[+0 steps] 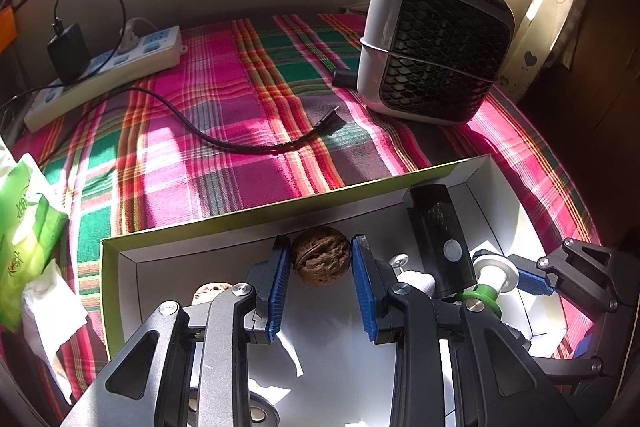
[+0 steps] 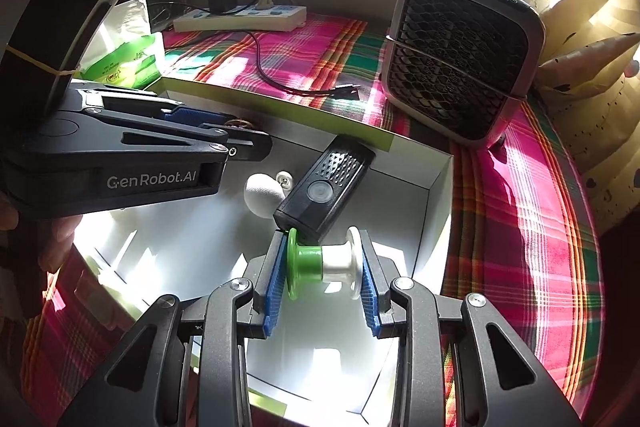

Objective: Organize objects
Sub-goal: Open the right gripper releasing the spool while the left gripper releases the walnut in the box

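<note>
Over the white-lined box [image 1: 476,171] on the plaid cloth [image 1: 240,75], both grippers point steeply down into it, which fits a sorting job where loose small items are gathered into one container. Left gripper [image 1: 320,259] brackets a walnut [image 1: 320,255] near the box's far wall; the blue pads [image 1: 280,279] stand on either side of the nut, partly closed, the left one close to the shell and the right one looking a hair off it, so whether the nut is pinched or just let go I cannot tell. Right gripper [image 2: 324,267] is clamped end-to-end on a spool [image 2: 324,261], half green and half white, with a pad on each flange; the spool hangs just above the box floor, its green end next to the near end of a black remote-like device [image 2: 326,187] that lies slanted inside. Holding the spool by its flat flanges keeps it from rolling out of the grip. Already in the box: a white rounded object [image 2: 260,195] and a small white knob [image 2: 285,179] beside the device. Outside, untouched: a small fan heater [image 1: 436,51], a power strip [image 1: 108,67] with a charger [image 1: 68,53] plugged in, a loose black cable [image 1: 240,143], and a green tissue pack [image 1: 28,239] at the left edge. My guess: the spool is about to be set down.
</note>
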Demonstrator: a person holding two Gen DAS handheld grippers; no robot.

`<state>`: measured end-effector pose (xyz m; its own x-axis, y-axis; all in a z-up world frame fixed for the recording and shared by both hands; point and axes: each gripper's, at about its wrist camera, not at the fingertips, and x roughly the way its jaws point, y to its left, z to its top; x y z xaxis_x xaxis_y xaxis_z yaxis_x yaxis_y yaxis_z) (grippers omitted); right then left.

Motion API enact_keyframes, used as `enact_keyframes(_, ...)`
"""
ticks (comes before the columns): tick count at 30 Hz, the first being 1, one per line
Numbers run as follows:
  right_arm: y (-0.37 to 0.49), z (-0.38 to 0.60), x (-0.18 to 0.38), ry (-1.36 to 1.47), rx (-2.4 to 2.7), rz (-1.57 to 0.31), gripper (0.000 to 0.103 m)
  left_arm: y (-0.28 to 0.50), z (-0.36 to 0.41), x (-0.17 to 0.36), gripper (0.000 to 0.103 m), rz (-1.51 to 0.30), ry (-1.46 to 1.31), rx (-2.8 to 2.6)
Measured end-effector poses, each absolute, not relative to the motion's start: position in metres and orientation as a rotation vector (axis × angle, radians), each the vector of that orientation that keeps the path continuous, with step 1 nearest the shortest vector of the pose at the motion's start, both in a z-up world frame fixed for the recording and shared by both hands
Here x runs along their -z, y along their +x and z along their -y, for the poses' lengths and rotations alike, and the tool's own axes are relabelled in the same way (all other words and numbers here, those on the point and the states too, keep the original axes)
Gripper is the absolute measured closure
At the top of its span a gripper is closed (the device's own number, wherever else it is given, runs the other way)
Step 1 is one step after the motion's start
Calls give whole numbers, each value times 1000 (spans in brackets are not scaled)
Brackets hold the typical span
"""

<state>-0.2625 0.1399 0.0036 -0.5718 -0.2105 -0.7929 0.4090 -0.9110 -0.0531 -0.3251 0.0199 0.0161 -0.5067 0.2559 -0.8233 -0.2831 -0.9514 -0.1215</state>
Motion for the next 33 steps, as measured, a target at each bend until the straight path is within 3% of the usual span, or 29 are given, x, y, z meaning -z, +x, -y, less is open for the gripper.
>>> enact_keyframes(11, -262, -139, -3, 1209, 2498, -331, 69, -325, -20, -16, 73, -35, -1357, -2491)
enact_keyframes(16, -261, -140, -6, 1188, 2507, -319, 56, -323, -17, -18, 65, -21, -1354, -2495)
enact_keyframes(33, -249, -140, -19, 1155, 2549, -294, 51, -303, -10, -36, 60, 7, -1304, -2517)
